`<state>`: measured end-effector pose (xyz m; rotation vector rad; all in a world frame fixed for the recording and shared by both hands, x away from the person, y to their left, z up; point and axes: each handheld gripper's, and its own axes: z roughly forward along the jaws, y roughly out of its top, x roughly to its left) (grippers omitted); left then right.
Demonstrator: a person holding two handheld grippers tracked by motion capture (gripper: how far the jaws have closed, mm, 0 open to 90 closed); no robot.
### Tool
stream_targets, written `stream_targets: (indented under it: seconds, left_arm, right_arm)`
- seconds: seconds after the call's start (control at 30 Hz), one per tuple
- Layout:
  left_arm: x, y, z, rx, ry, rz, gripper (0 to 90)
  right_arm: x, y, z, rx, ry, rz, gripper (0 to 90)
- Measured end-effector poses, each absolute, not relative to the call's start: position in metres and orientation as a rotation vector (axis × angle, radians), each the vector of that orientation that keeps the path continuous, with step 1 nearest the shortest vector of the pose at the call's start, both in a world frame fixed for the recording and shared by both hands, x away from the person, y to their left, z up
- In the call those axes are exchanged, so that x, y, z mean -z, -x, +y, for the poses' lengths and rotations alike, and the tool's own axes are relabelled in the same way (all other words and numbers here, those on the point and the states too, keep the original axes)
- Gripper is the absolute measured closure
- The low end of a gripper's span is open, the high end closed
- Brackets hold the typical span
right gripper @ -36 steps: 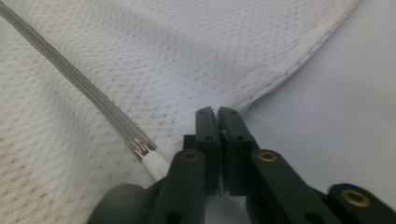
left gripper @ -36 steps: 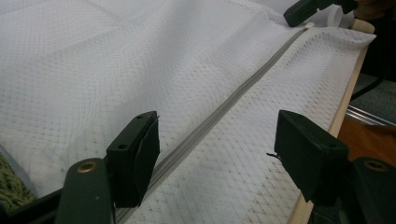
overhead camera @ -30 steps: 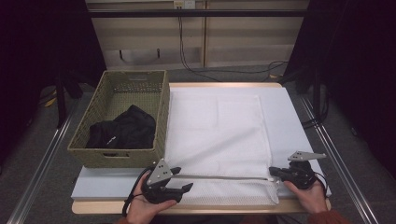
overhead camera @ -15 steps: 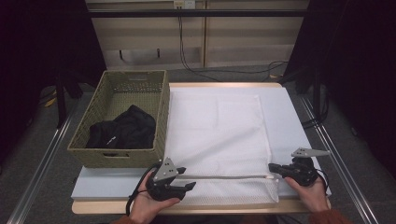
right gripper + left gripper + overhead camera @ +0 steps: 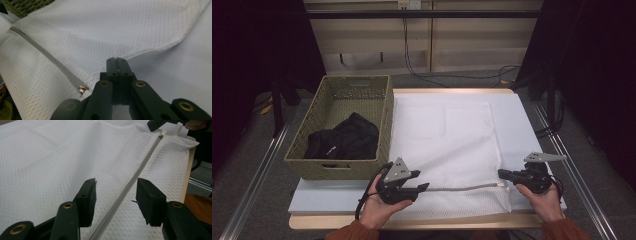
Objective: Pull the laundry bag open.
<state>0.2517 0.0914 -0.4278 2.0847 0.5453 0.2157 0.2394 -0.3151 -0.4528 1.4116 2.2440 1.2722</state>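
- White mesh forms the laundry bag point(image 5: 447, 150), which is spread flat on the tabletop point(image 5: 327, 200) beside a woven basket point(image 5: 384, 125) holding dark clothes point(image 5: 343, 140).
- Along the bag's near edge a grey zipper point(image 5: 462, 188) is stretched between the two grippers.
- The left gripper point(image 5: 424, 187) has been shifted slightly toward the bag compared with a second ago, and its fingers point(image 5: 87, 200) have just been closing; they are seen apart, with the zipper point(image 5: 120, 197) running between them but not yet pinched.
- The right gripper point(image 5: 504, 174) has been kept in place at the bag's right corner, its fingers point(image 5: 117, 66) clenched together; a fold of mesh beside the zipper's end point(image 5: 82, 89) appears to be gripped.
- The bag is judged to be anchored, so the zipper can next be gripped and worked.
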Motion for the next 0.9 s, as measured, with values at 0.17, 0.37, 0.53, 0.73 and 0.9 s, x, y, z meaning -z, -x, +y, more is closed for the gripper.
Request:
stream_targets:
  seconds: [0.17, 0.37, 0.53, 0.73, 0.9]
  left_arm:
    - [0.424, -0.255, 0.08, -0.212, -2.117, 0.491, 52.9]
    - [0.419, -0.261, 0.064, -0.204, -2.107, 0.442, 57.1]
    - [0.419, -0.265, 0.053, -0.185, -2.08, 0.433, 65.4]
    - [0.425, -0.266, 0.032, -0.141, -2.097, 0.392, 73.5]
    - [0.428, -0.264, 0.014, -0.107, -2.112, 0.349, 77.2]
  right_arm:
    - [0.445, -0.245, -0.315, -1.275, -1.397, 2.237, 90.0]
    - [0.431, -0.253, -0.315, -1.336, -1.378, 2.199, 90.0]
    - [0.432, -0.256, -0.312, -1.366, -1.375, 2.182, 90.0]
    - [0.443, -0.253, -0.312, -1.413, -1.404, 2.179, 90.0]
    - [0.443, -0.252, -0.313, -1.437, -1.414, 2.168, 90.0]
